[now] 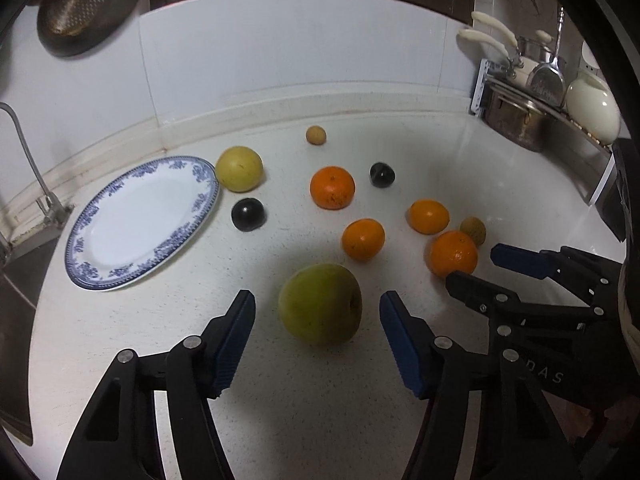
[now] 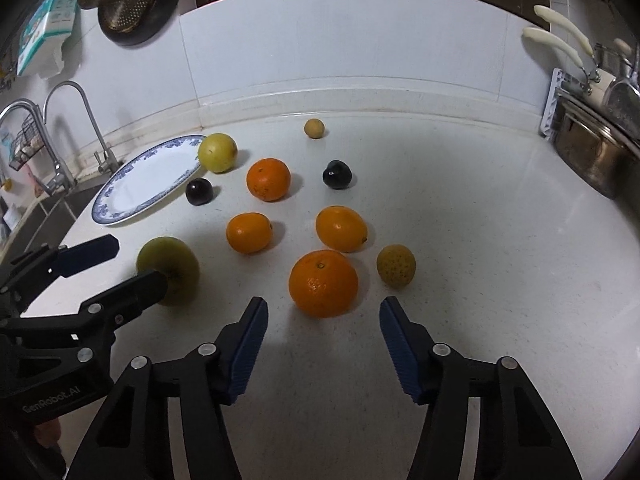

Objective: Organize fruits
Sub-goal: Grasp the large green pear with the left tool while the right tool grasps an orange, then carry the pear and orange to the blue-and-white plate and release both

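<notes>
A green apple sits on the white counter, between the spread fingers of my left gripper, which is released and touches nothing. My right gripper is likewise spread wide, with a large orange lying just ahead of its fingertips. Beside that orange rests a small bumpy yellowish fruit. Farther out lie three more oranges, two dark plums and a yellow-green round fruit touching the rim of a blue-patterned plate. A small tan fruit sits alone near the back wall. Pots stand at the far right.
</notes>
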